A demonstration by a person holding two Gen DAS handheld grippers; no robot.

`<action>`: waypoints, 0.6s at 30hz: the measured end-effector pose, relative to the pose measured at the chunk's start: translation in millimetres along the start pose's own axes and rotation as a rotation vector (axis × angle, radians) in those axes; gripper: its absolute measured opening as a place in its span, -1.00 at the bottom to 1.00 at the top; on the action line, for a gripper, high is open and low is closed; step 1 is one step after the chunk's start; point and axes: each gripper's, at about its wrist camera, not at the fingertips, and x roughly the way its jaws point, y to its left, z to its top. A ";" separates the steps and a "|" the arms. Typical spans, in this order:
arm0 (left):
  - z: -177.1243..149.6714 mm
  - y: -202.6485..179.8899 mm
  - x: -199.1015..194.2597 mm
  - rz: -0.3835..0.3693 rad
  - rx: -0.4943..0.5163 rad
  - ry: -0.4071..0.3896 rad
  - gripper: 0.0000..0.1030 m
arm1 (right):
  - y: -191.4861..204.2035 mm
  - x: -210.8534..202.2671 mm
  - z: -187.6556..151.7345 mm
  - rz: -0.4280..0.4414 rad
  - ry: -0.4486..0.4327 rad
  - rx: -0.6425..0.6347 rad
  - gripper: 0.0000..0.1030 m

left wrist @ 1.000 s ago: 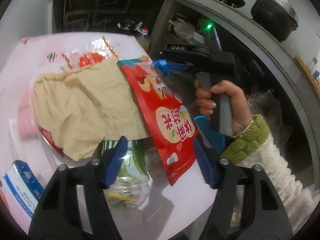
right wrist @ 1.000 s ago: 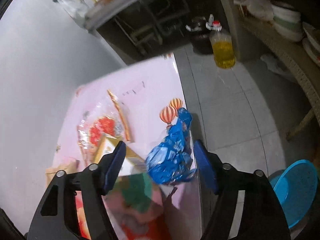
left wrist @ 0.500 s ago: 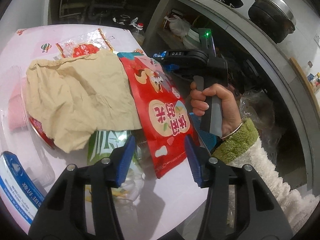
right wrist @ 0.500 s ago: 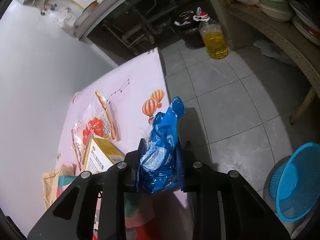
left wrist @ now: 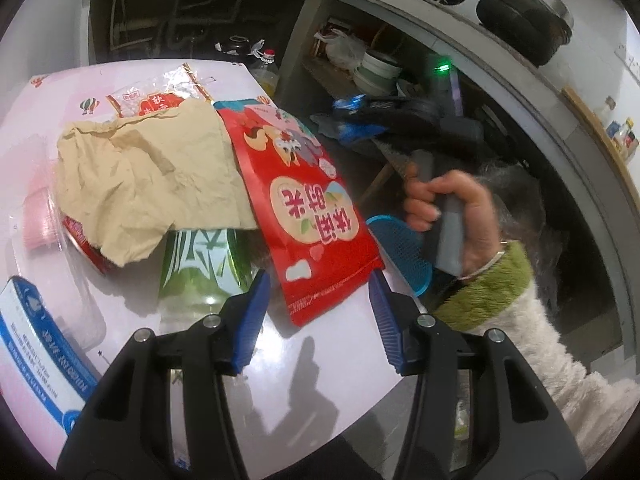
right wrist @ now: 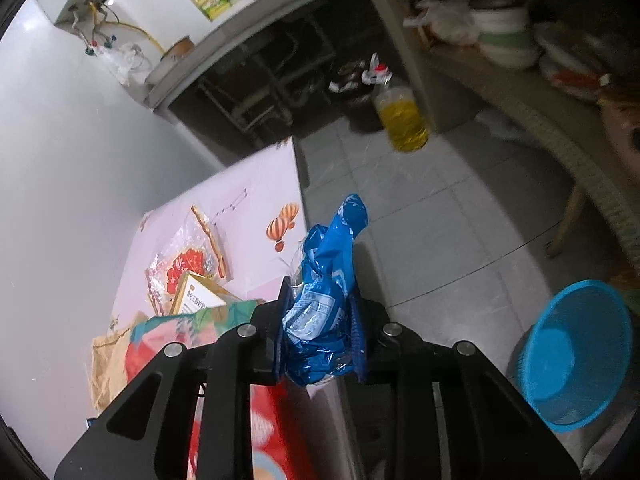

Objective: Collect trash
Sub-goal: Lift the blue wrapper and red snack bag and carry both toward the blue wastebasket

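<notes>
a pale pink table [left wrist: 328, 384] printed with little hot-air balloons stands against a white wall, its right edge over a grey tiled floor [right wrist: 452, 208]. beyond its far end a dark open cabinet sits under a counter, and a bottle of yellow oil [right wrist: 403, 120] stands on the floor beside it. a blue mesh basket [right wrist: 576, 356] sits on the floor to the right of the table, low and near.

on the table the trash lies in a heap: a crumpled tan paper [left wrist: 148, 176] overlaps a red snack bag [left wrist: 304, 208] on its right, a clear green-labelled bottle [left wrist: 204, 268] pokes out from under both, a clear wrapper with red print [left wrist: 152, 98] lies at the far side, and a blue and white box [left wrist: 36, 352] sits at the near left.

the left gripper [left wrist: 316, 320] hovers over the near table with its blue pads spread wide, the lower corner of the red snack bag lying between them, untouched.

the right gripper [right wrist: 320, 332] is pinched tight on a crumpled blue wrapper [right wrist: 320, 304], held above the table's right edge, with the basket off to its right.
</notes>
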 end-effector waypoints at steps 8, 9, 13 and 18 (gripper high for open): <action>0.8 -8.4 25.6 0.099 -0.031 0.034 -0.04 | 14.5 -25.4 -33.1 -0.049 0.004 -0.085 -0.51; 2.8 -9.0 28.6 0.107 -0.035 0.035 -0.03 | 15.5 -24.8 -37.3 -0.049 0.009 -0.091 -0.52; 14.7 -9.0 42.8 0.140 -0.077 0.057 0.01 | 18.4 -17.7 -49.6 -0.047 0.033 -0.095 -0.52; 24.9 -10.7 56.6 0.134 -0.116 0.064 0.06 | 14.5 -14.1 -60.1 -0.017 0.052 -0.074 -0.52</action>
